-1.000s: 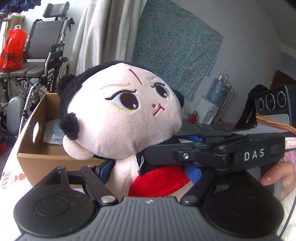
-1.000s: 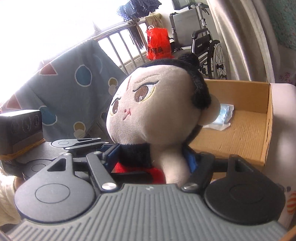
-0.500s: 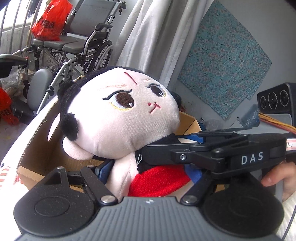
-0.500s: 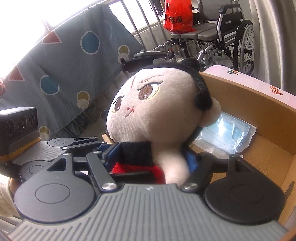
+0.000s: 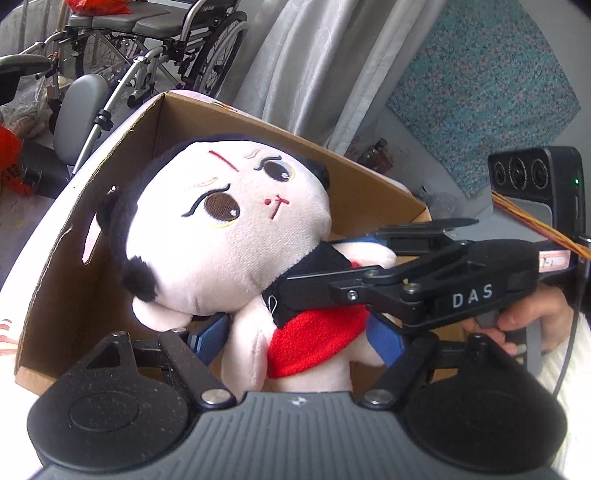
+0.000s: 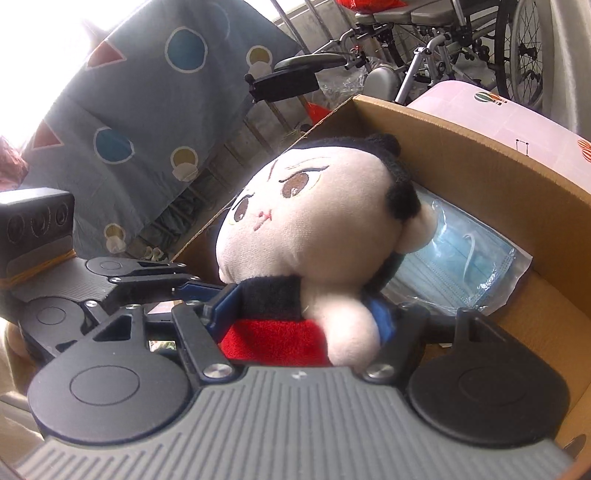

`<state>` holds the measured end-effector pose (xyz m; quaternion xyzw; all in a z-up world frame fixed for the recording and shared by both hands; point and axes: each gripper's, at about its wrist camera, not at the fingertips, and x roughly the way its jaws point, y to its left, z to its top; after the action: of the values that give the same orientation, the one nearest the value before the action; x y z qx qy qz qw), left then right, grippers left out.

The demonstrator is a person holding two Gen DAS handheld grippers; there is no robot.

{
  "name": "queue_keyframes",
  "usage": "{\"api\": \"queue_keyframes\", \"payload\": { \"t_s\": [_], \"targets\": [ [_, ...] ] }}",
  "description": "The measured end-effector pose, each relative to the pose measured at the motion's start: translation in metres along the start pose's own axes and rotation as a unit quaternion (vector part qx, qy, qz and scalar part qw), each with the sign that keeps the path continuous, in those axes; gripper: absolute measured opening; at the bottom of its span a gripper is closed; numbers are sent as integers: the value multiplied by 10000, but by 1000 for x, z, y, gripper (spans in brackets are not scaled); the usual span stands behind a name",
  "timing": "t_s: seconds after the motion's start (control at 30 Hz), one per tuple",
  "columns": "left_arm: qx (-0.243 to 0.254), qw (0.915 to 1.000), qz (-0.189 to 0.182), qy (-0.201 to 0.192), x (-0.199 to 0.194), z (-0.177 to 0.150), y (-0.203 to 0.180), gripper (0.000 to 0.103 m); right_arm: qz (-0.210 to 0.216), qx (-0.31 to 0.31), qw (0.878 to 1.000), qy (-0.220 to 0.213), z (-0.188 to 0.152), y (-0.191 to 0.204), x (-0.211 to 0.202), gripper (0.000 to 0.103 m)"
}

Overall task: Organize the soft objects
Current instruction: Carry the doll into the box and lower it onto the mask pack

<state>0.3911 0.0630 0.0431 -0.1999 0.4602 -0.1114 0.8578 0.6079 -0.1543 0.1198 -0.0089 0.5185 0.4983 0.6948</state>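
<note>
Face masks (image 6: 458,266) just behind plush doll (image 6: 314,229) in cardboard box (image 6: 480,166).

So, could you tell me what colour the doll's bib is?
Red, the bib, clearest in the left wrist view.

- A lived-in home room, cluttered rather than tidy — nothing here looks like a lab or shop.
- A folded steel-framed wheelchair with a grey seat (image 5: 147,22) stands by the wall; it also shows in the right wrist view (image 6: 461,37).
- Long pale grey curtains (image 5: 317,62) hang beside a teal floral cloth (image 5: 484,88) pinned to the wall.
- A blue-grey bedsheet with coloured circles and triangles (image 6: 147,103) is draped over railings — laundry drying by a bright window.
- A brown open cardboard box (image 6: 480,155) holds a plastic-wrapped pack of light blue face masks (image 6: 465,266).
</note>
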Motion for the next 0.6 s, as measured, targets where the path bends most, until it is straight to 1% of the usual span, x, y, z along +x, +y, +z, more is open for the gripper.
{"api": "queue_keyframes", "payload": {
  "t_s": [0.03, 0.07, 0.1, 0.2, 0.23, 0.3, 0.33, 0.37, 0.4, 0.43, 0.47, 0.53, 0.57, 0.6],
  "targets": [
    [247, 9994, 72, 231, -6, -3, -4, 85, -114, -138, 9998, 89, 0, -1, 5, 70],
    [431, 9984, 151, 327, -10, -3, -5, 85, -260, -221, 9992, 191, -2, -1, 11, 68],
    [669, 9966, 275, 392, -18, -5, -6, 86, -298, -210, 9988, 330, -4, -4, 19, 68],
    [1173, 9905, 542, 480, -39, -5, -5, 89, -256, -240, 9975, 621, -12, -12, 36, 70],
    [1325, 9879, 613, 517, -42, -1, -4, 89, -230, -211, 9979, 561, -14, -13, 36, 72],
    [1682, 9810, 781, 572, -39, 6, -6, 90, -325, -11, 9980, 534, -14, -18, 35, 74],
    [1924, 9758, 898, 517, -35, 11, -8, 90, -432, 123, 9978, 493, -17, -19, 30, 75],
    [2245, 9681, 1001, 486, -28, 16, -11, 90, -552, 208, 9973, 426, -18, -20, 24, 75],
    [2441, 9630, 1042, 467, -21, 22, -13, 94, -682, 292, 9966, 351, -19, -21, 18, 76],
    [2646, 9582, 1009, 399, -14, 30, -14, 97, -864, 449, 9950, 206, -25, -18, 3, 79],
    [2781, 9552, 939, 369, -9, 34, -15, 98, -962, 646, 9932, 66, -29, -20, -8, 82],
    [3154, 9453, 682, 481, 10, 45, -17, 98, -919, 1305, 9870, -206, -43, -29, -30, 84],
    [3287, 9410, 671, 452, 18, 48, -19, 98, -855, 1744, 9806, -278, -53, -35, -38, 84],
    [3364, 9386, 622, 458, 24, 50, -20, 99, -765, 2057, 9752, -293, -60, -39, -43, 84]
  ]
}}
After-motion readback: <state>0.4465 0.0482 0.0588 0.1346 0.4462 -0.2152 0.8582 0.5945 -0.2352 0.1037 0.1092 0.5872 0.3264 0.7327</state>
